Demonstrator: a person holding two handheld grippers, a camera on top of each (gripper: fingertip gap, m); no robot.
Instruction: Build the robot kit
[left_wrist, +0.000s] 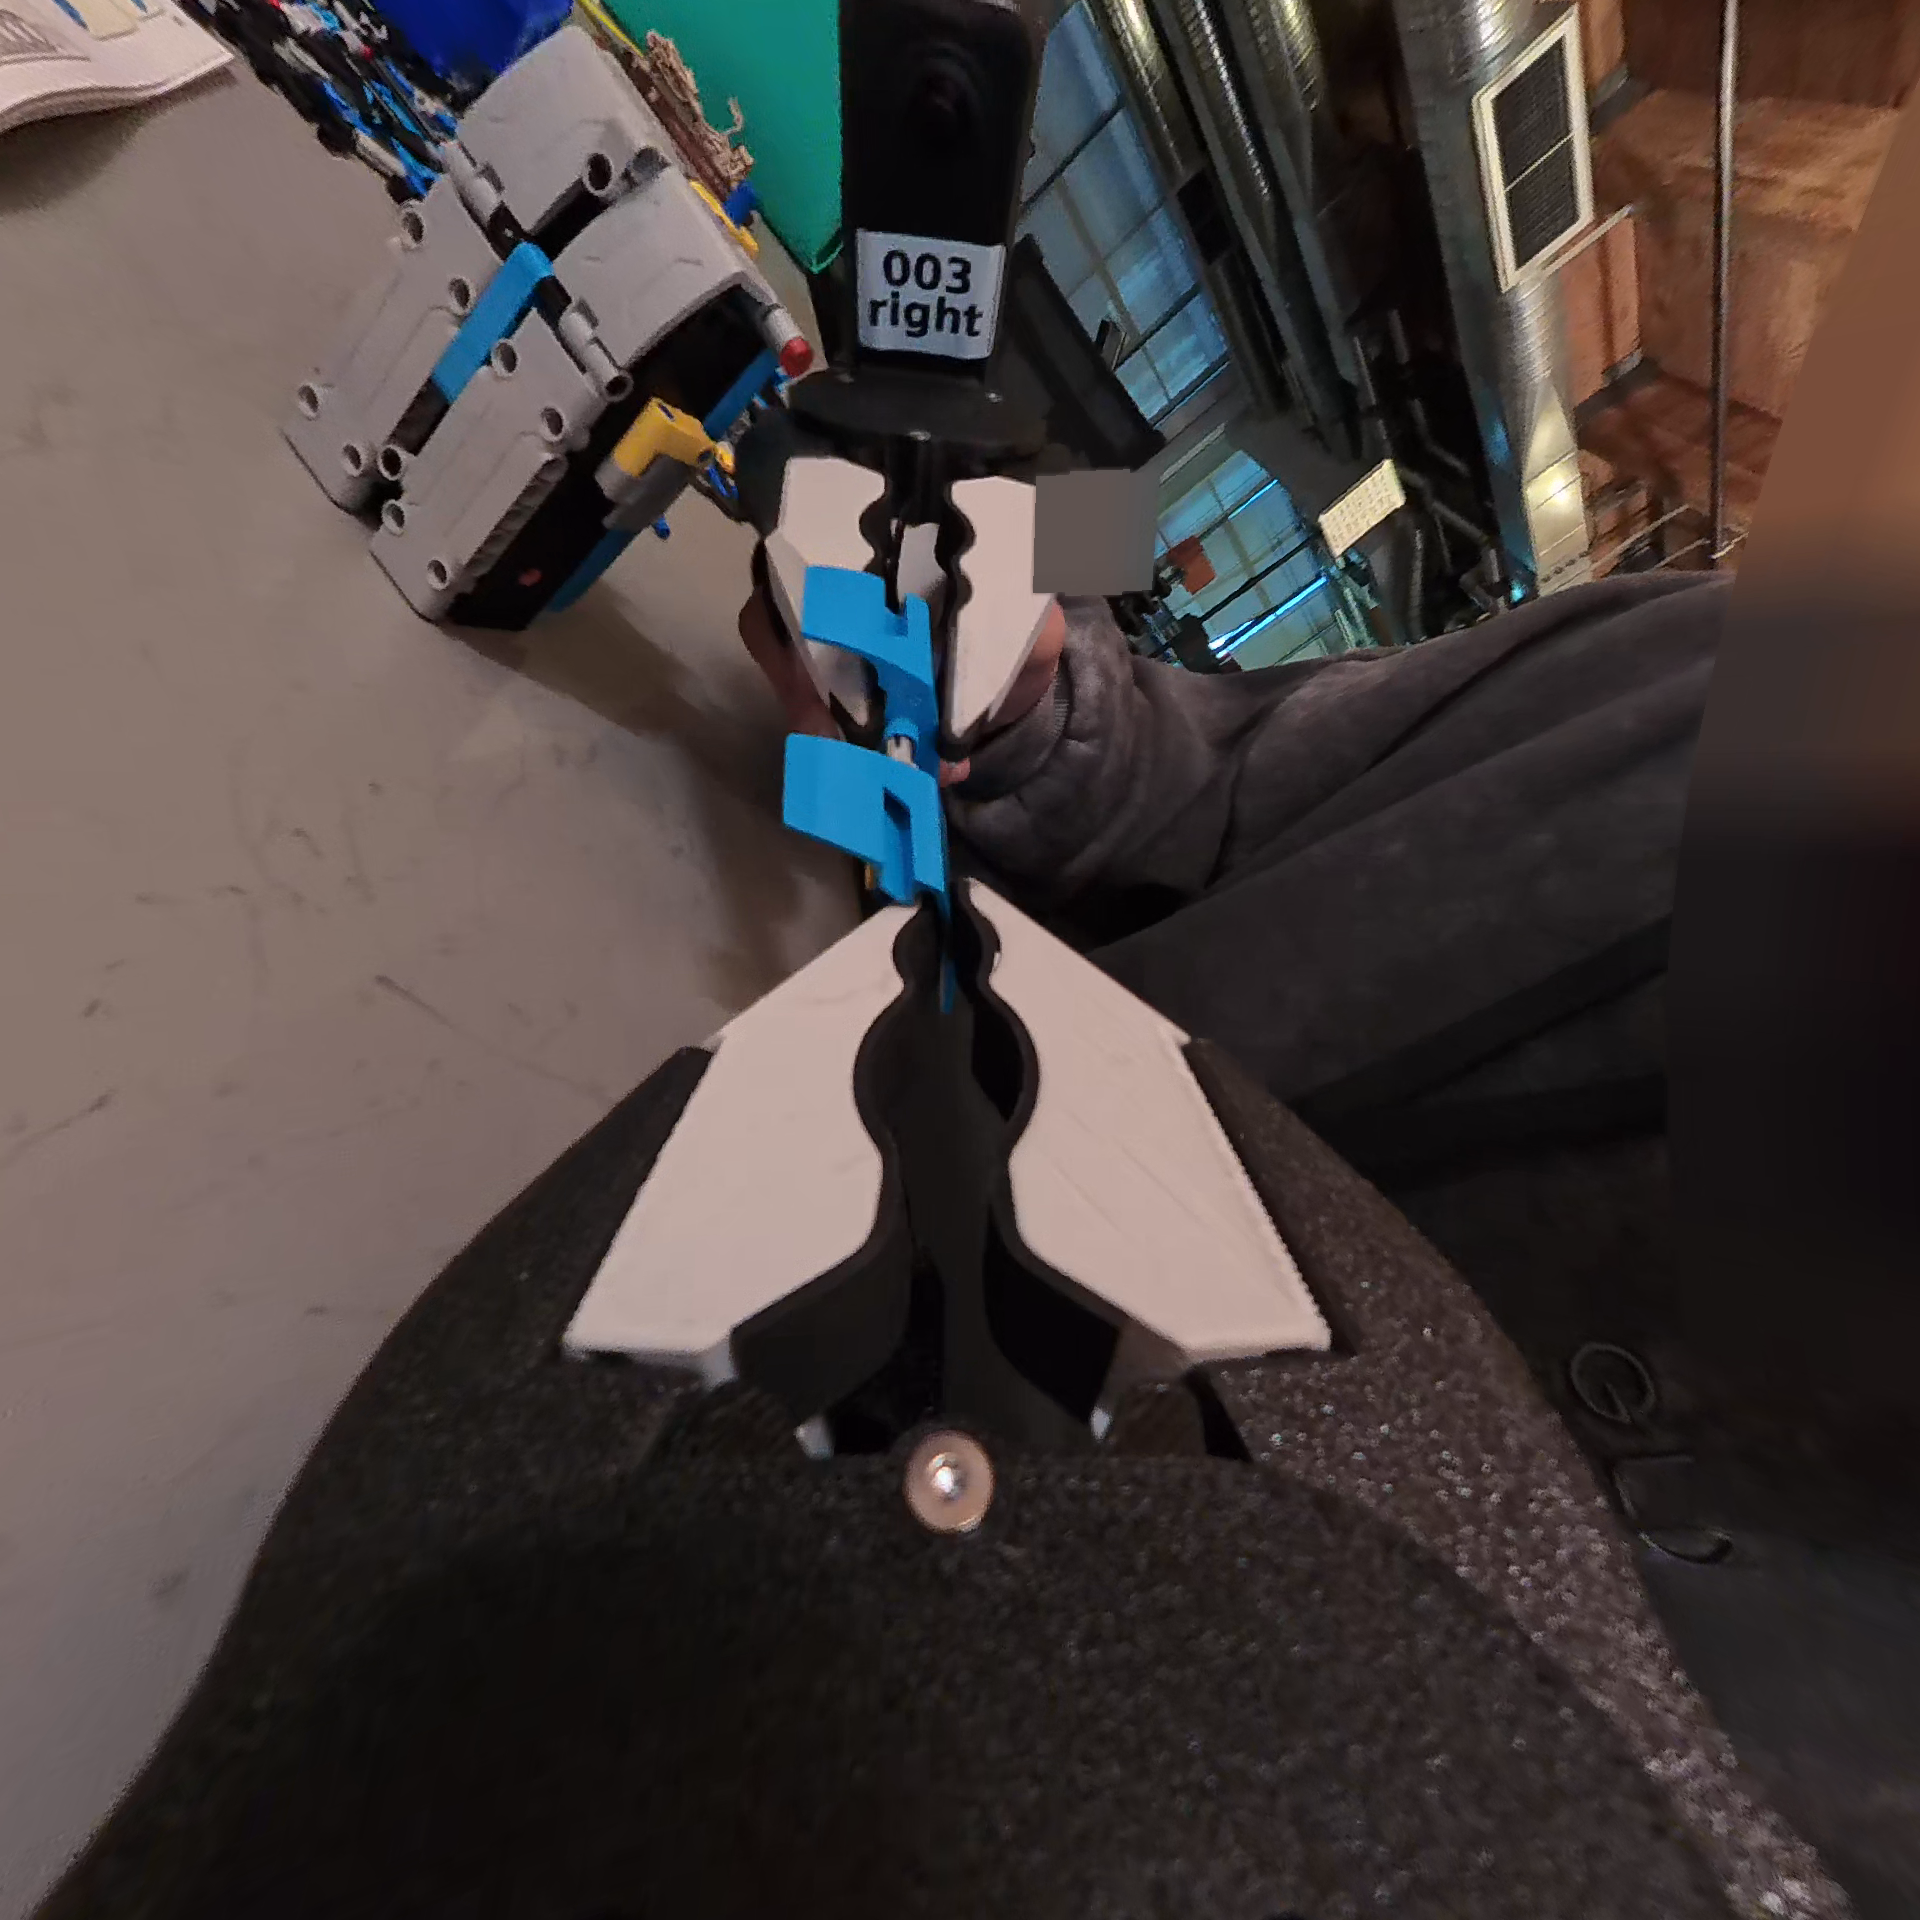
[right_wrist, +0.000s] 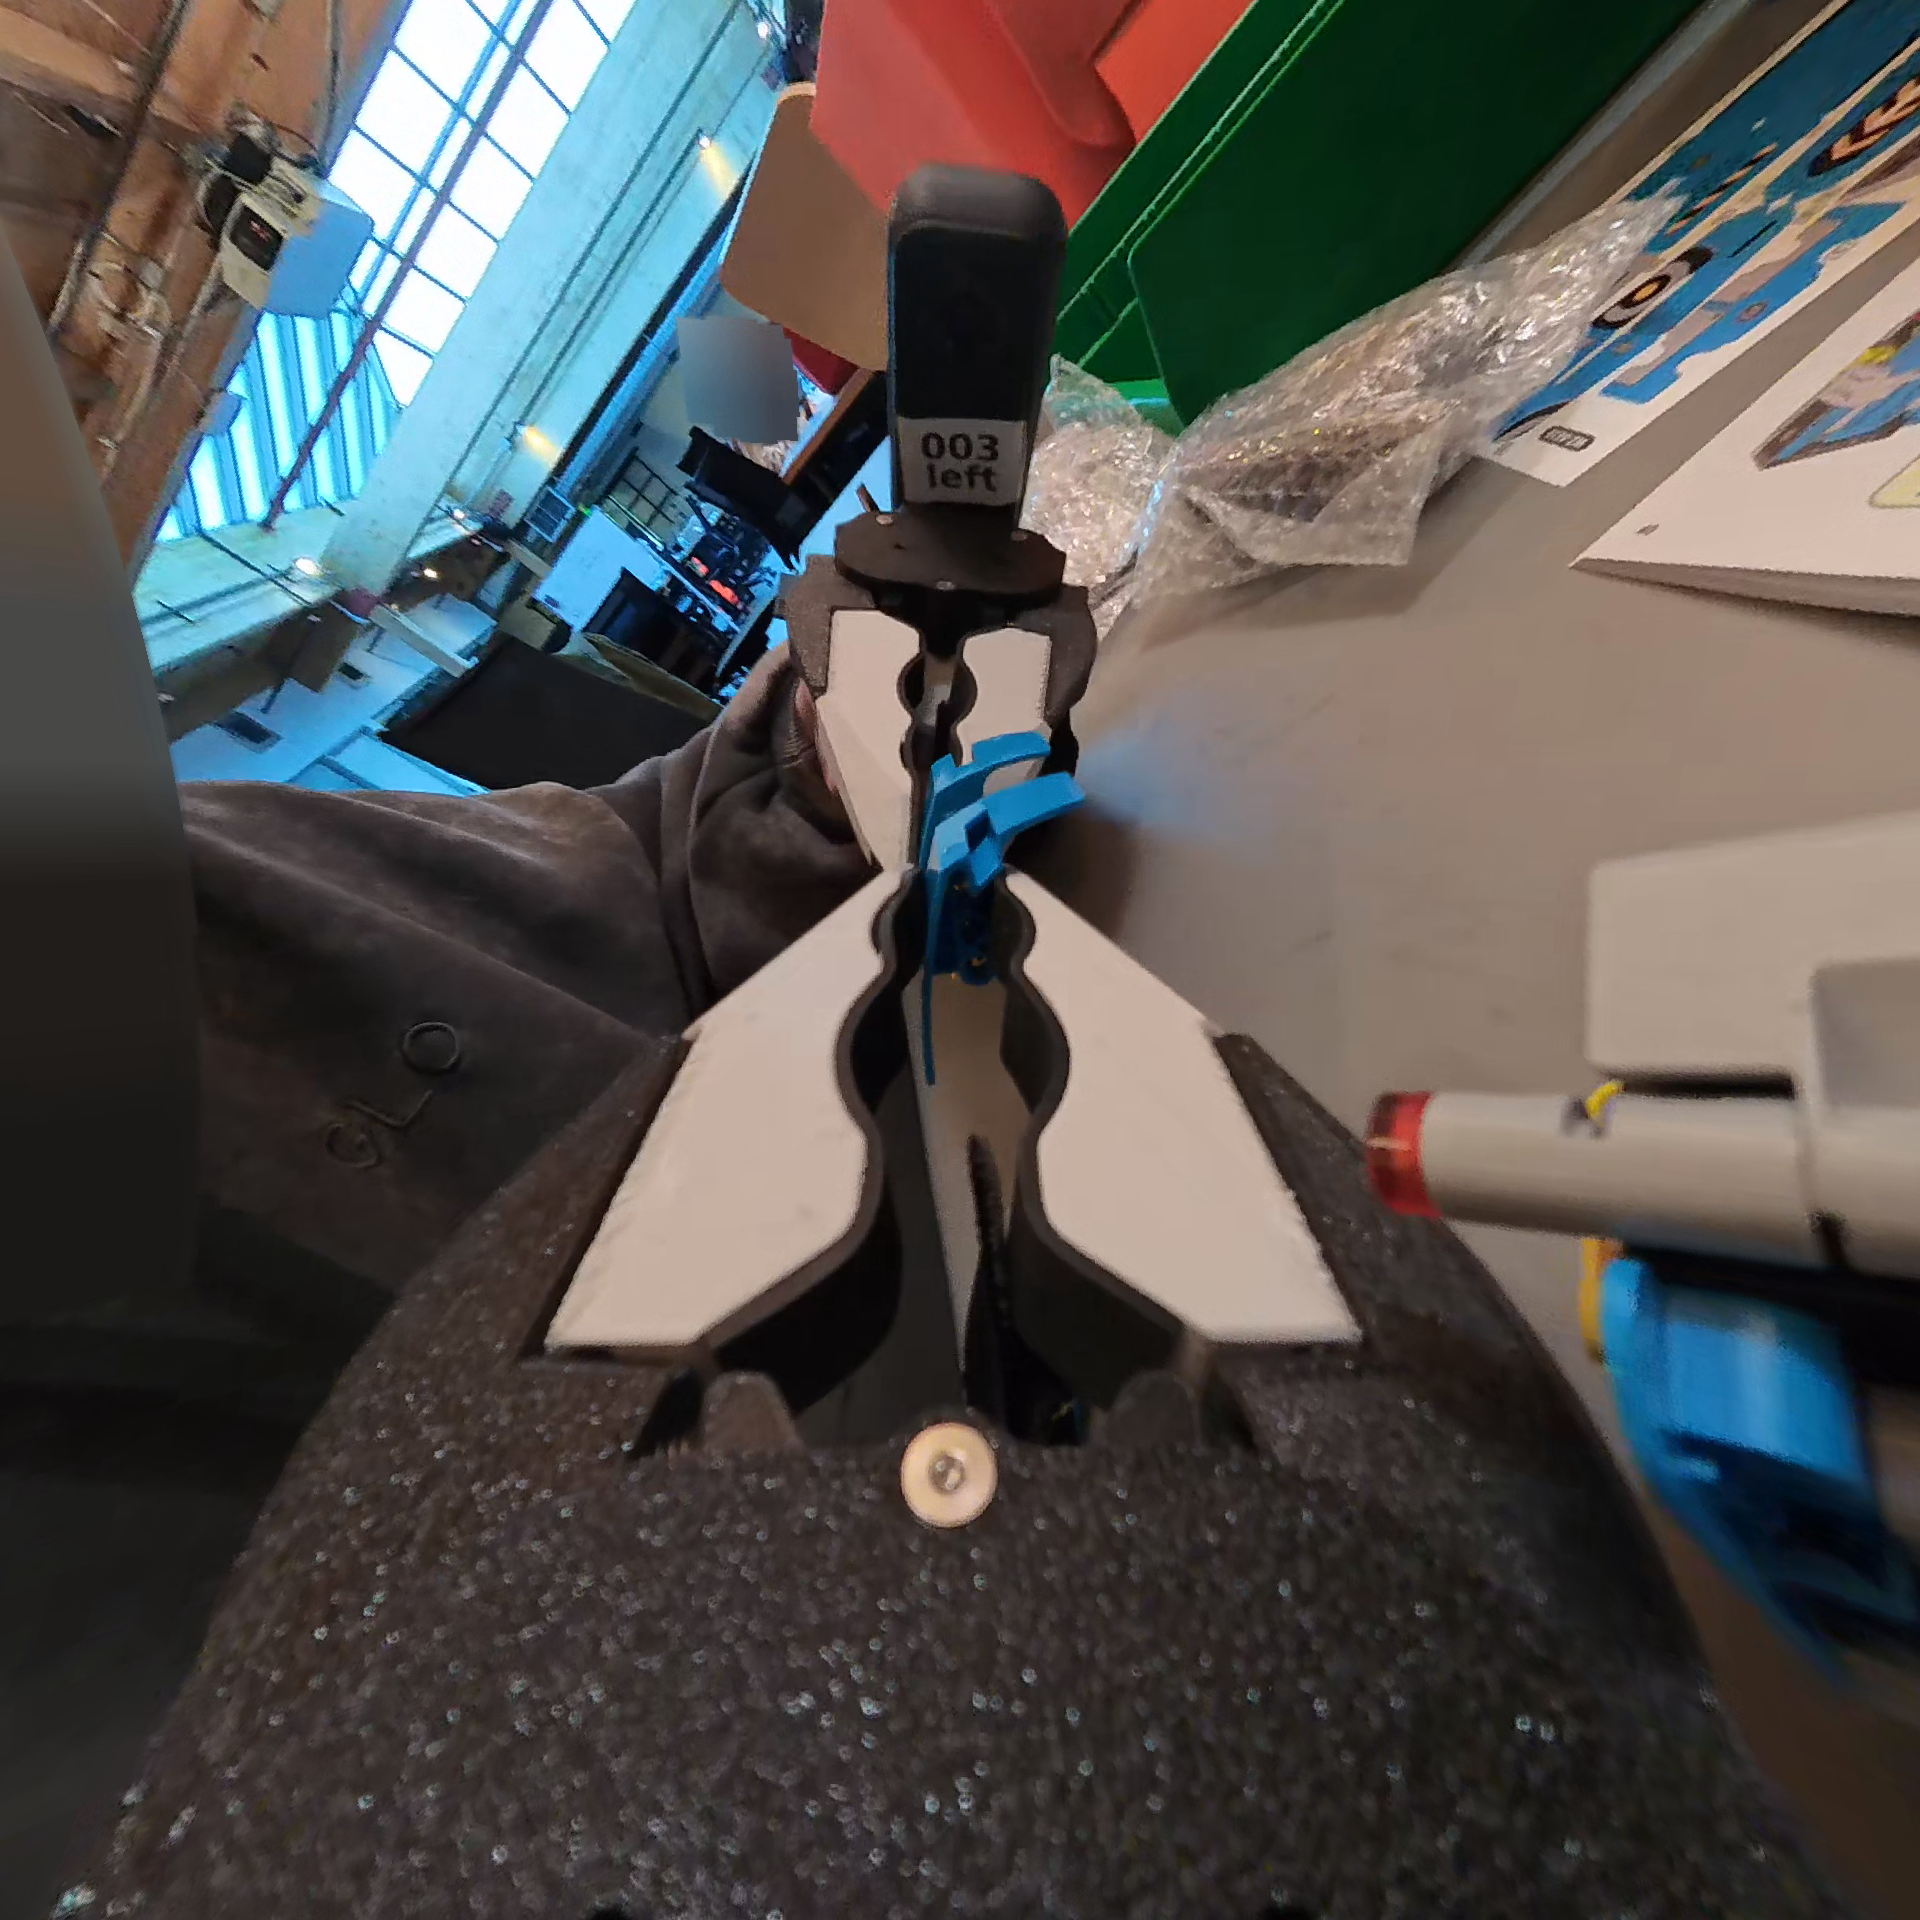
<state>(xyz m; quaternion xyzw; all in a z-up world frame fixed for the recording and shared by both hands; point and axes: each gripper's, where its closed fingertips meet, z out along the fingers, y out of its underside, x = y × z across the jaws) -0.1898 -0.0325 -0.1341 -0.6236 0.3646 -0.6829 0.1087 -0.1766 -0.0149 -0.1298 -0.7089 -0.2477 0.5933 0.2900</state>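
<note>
While both hand-held grippers (left_wrist: 940, 914) (right_wrist: 951, 883) clamp the blue part (left_wrist: 868, 800), only the right view shows bubble wrap (right_wrist: 1330, 416)

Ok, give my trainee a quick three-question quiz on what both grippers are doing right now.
1. True or false: the left gripper and right gripper meet tip to tip on one blue part.
2. Which stands on the table beside the grippers? A) grey-and-blue brick model B) a metal kettle C) a wooden bowl
3. Fill in: the bags beyond the left gripper are ____ plastic.

Key: 1 true; 2 A; 3 clear
</note>
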